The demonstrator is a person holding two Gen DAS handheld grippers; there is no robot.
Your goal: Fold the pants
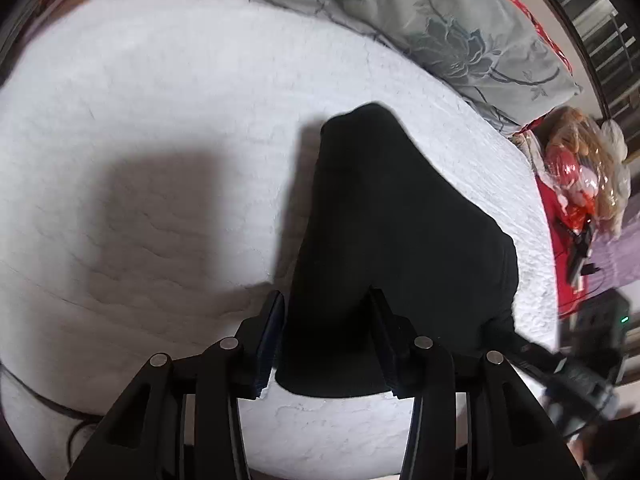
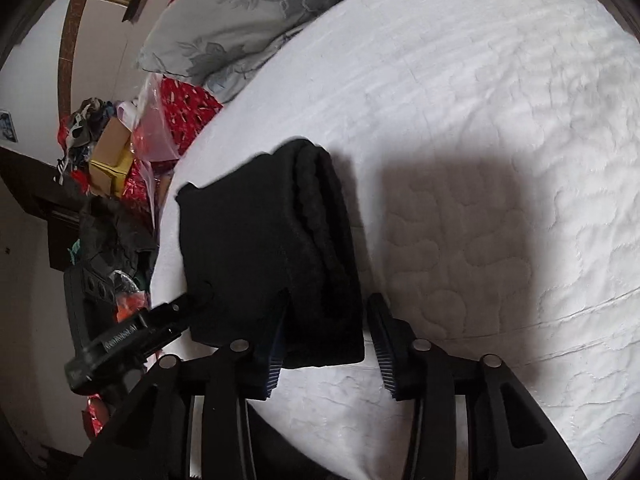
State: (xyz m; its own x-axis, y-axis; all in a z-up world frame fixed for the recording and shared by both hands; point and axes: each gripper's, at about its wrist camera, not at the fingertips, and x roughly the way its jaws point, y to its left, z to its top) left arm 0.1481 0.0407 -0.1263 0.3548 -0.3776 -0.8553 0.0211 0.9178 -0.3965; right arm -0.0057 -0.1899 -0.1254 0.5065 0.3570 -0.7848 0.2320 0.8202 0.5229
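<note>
In the left wrist view, a broad shadow darkens the white quilted mattress (image 1: 160, 100) on the left. The left gripper (image 1: 328, 340) reaches in from the bottom edge, tilted down toward the bed, its two fingers spread wide on either side of the near end of the black pants (image 1: 384, 216). The jaws stand open around the cloth; whether the pads touch it cannot be told. The pants lie as a folded dark bundle in the middle-right of the mattress, narrowing away from the camera. Further right, the right gripper (image 1: 532, 354) comes in low from the lower right edge, its tip against the bundle's right side. Behind the pants lies a grey floral pillow (image 1: 460, 40), and at the far right a doll in clear wrapping (image 1: 584, 172) sits past the mattress edge.

In the right wrist view, the far left shows a cluttered shelf with a yellow box (image 2: 108, 168). The left gripper (image 2: 136, 332) enters from the lower left, angled up toward the bundle's left edge; white lettering on its body is too blurred to read surely. The pants (image 2: 256, 248) lie near the mattress's (image 2: 500, 80) left edge, folded layers showing along their right side. The right gripper (image 2: 326, 340) points forward and down, jaws open, with the bundle's near right corner between the fingers. Its shadow falls on the quilt to the right.
</note>
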